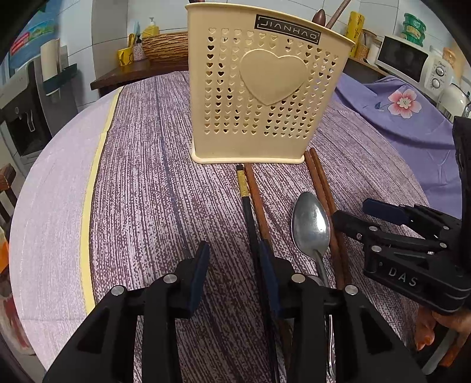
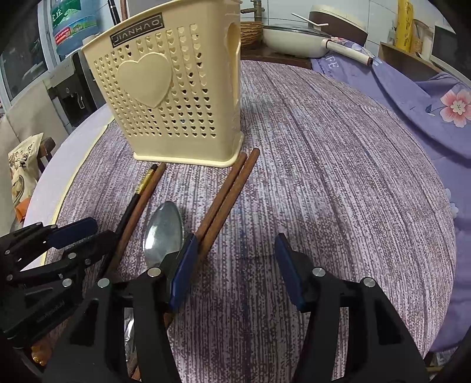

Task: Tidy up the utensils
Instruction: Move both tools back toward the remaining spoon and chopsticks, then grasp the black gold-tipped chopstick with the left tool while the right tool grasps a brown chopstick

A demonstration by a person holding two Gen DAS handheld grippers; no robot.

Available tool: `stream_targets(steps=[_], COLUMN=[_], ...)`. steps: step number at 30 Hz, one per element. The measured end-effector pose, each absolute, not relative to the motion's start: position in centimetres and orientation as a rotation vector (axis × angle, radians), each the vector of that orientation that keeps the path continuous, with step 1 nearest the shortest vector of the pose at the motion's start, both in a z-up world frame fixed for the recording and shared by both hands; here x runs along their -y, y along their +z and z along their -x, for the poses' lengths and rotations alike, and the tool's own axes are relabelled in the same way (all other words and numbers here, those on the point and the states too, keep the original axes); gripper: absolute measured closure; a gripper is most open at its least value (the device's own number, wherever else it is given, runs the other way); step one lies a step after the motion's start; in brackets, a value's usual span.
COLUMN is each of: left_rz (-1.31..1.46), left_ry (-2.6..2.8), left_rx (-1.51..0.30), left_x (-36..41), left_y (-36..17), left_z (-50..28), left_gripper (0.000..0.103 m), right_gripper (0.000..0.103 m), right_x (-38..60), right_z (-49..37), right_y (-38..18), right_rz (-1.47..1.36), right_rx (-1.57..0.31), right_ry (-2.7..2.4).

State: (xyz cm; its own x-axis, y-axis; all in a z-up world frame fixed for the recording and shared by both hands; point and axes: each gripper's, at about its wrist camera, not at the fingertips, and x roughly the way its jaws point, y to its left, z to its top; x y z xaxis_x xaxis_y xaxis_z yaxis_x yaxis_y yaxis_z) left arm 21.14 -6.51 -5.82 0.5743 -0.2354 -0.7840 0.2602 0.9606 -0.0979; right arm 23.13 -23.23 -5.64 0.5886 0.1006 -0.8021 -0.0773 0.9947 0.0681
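Observation:
A cream utensil holder [image 1: 265, 97] [image 2: 173, 97] with heart cut-outs stands upright on the striped purple tablecloth [image 1: 164, 182]; brown handles [image 1: 321, 16] stick out of its top. In front of it lie a black chopstick [image 1: 248, 212] [image 2: 128, 210] with a gold band, a brown chopstick [image 1: 256, 194] [image 2: 147, 194], a metal spoon [image 1: 310, 224] [image 2: 163, 229] and a pair of brown chopsticks [image 1: 321, 182] [image 2: 229, 191]. My left gripper [image 1: 234, 259] [image 2: 103, 231] is open low over the cloth, the black chopstick running beside its right finger. My right gripper [image 2: 235, 250] [image 1: 357, 213] is open, its left finger over the brown pair.
A purple floral cloth [image 2: 426, 112] covers the table's right side. Behind stand a white pan [image 2: 294, 38], a woven basket [image 1: 164, 44] and a microwave [image 1: 403, 56]. The round table's edge [image 1: 44, 191] curves along the left, a water dispenser [image 1: 26, 117] beyond it. A hand [image 1: 426, 333] holds the right gripper.

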Motion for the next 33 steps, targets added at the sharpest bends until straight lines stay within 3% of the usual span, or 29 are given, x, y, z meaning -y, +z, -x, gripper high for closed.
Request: stream_targets(steps=[8, 15, 33], left_rz=[-0.110, -0.099, 0.006], left_ry=[-0.241, -0.204, -0.134], left_rx=[-0.900, -0.905, -0.930], left_x=[7.9, 5.9, 3.9], left_y=[-6.0, -5.9, -5.7], left_z=[-22.3, -23.2, -27.4], left_gripper=[0.069, 0.073, 0.074], right_gripper=[0.050, 0.063, 0.065], right_x=[23.3, 24.6, 26.5], right_z=[-24.9, -26.0, -30.0], right_y=[-5.9, -5.8, -5.9], right_rz=[0.015, 0.001, -0.102], right_rx=[-0.932, -0.930, -0.928], right_ry=[0.055, 0.045, -0.024])
